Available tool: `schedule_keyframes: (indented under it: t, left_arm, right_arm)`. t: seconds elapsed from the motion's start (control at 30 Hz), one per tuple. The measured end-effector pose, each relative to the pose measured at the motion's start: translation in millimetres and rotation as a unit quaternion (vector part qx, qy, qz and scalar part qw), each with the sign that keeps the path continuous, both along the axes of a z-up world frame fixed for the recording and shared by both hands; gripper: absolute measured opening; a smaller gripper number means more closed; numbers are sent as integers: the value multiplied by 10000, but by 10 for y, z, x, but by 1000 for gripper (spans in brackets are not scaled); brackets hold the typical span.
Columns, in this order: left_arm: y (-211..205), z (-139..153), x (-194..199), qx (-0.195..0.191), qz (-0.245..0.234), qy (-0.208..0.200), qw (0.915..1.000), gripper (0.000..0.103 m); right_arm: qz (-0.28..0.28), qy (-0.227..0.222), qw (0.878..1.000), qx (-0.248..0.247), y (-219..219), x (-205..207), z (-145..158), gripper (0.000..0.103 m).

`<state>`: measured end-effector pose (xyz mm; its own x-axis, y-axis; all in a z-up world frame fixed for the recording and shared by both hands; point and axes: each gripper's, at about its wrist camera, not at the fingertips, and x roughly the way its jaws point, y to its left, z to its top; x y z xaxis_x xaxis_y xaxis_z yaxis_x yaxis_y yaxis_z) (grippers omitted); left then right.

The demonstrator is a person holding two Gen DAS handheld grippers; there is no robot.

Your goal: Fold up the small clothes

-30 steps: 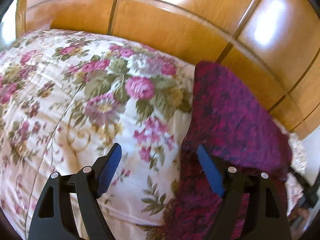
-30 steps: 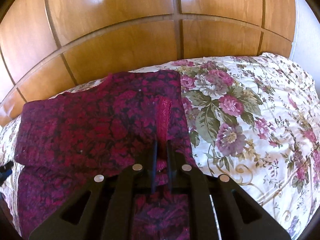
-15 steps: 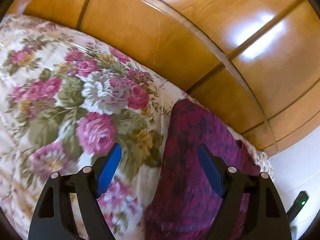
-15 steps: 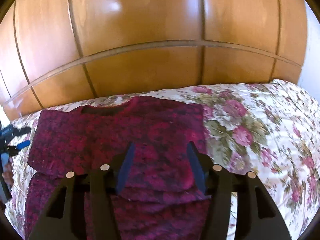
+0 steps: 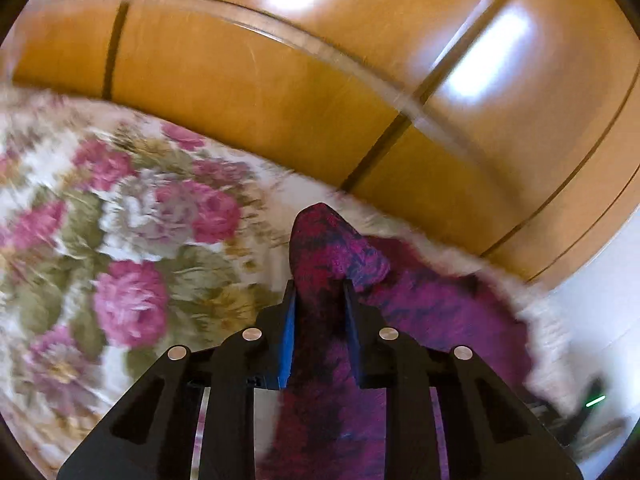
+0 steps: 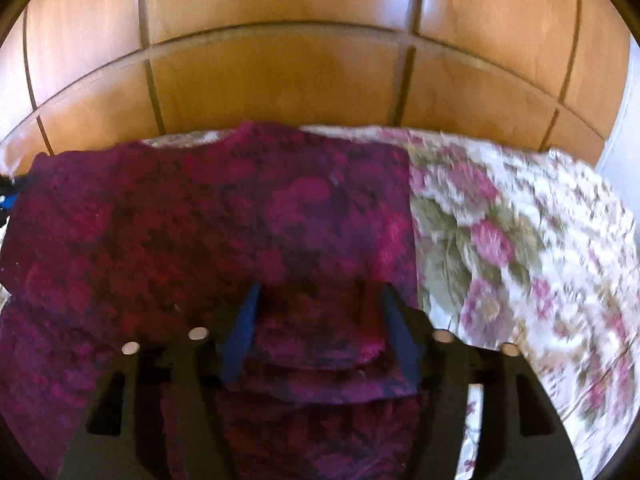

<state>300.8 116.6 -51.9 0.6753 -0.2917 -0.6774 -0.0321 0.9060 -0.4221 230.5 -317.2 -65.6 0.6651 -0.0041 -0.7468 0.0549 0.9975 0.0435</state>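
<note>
A wooden wall [image 6: 280, 80] of large panels with dark seams fills the upper half of both views, and it has bright spots of light in the left wrist view. In front of it lies a bed cover [image 5: 120, 248] with pink flowers and green leaves on a pale ground; it is blurred in both pictures. On this cover lies the garment [image 6: 208, 232], a dark red and purple knitted piece with a flower pattern. In the right wrist view it is spread flat over the left and middle part of the cover, its far edge is near the wall, and a folded layer lies on top of the lower part, with its edge between the gripper fingers. The right gripper [image 6: 318, 320] hangs over this folded part. Its jaws have just been opening and now stand apart; the cloth lies under and between them, but the blue pads do not press on it. The left gripper [image 5: 319, 312] is at the other side of the garment. Its jaws have just been closing, and they now pinch a raised fold of the cloth, which stands up in a rounded hump just beyond the fingertips. At the left edge of the right wrist view a small black and blue part shows; I cannot tell what it is.
</note>
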Motion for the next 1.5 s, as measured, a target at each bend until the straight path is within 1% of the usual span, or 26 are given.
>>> schedule_keyframes:
  t: [0.07, 0.1, 0.17, 0.23, 0.27, 0.33, 0.4, 0.43, 0.47, 0.5, 0.57, 0.6, 0.67, 0.73, 0.8, 0.93, 1.3, 1.5]
  left_arm:
    - [-85, -141, 103, 451, 105, 214, 9987, 23]
    - [-125, -206, 154, 644, 181, 256, 9974, 27]
    - [-132, -234, 177, 741, 315, 275, 9964, 31]
    - [-140, -205, 181, 895, 488, 331, 9942, 42]
    - [-154, -176, 166, 1024, 602, 335, 9923, 52]
    - [-154, -80, 82, 1188, 698, 256, 9901, 53]
    - [-173, 86, -136, 1402, 817, 31, 9867, 53]
    - [-209, 160, -249, 1453, 796, -117, 9861, 53]
    - [-275, 255, -407, 1470, 671, -310, 9864, 53]
    - [-324, 305, -514, 1497, 569, -416, 9862, 53]
    - [-474, 342, -715, 1619, 275, -580, 9847, 53]
    - [-548, 325, -759, 1654, 144, -578, 9844, 53]
    - [-688, 220, -811, 1771, -80, -465, 9831, 53]
    - [-794, 108, -808, 1894, -126, -370, 9811, 53]
    - [-822, 51, -792, 1946, -97, -330, 9803, 53]
    - [-854, 32, -819, 1987, -75, -306, 9796, 53]
    - [-864, -85, -751, 1932, 16, -213, 9809, 53]
    - [-857, -110, -749, 1894, 28, -231, 9816, 54]
  right_arm:
    - [-70, 28, 9998, 164, -40, 34, -5, 67]
    - [-76, 16, 9999, 87, -19, 49, -23, 68]
    - [-83, -23, 9999, -67, 20, 51, -37, 69]
    - [-92, -51, 9999, -75, 16, 44, -42, 69]
    - [-102, -70, 9999, -70, 12, 31, -45, 70]
    - [-125, -99, 9998, -113, 21, 13, -41, 72]
    - [-185, -121, 9996, -150, 18, 4, -40, 78]
    - [-223, -118, 9996, -143, 7, 6, -43, 80]
    - [-286, -109, 9995, -125, -14, 6, -47, 84]
    - [-341, -96, 9993, -99, -36, 6, -46, 89]
    - [-402, -62, 9992, 40, -95, 14, -54, 92]
    - [-427, -51, 9990, 107, -119, 14, -57, 93]
    - [-443, -64, 9990, 82, -117, 8, -48, 93]
    - [-453, -88, 9989, -19, -94, 0, -34, 94]
    - [-461, -104, 9989, -61, -91, -8, -26, 94]
    - [-481, -95, 9988, -43, -86, 3, -40, 95]
    - [-539, -30, 9983, 226, -178, 36, -82, 100]
    - [-536, -27, 9983, 239, -178, 37, -81, 100]
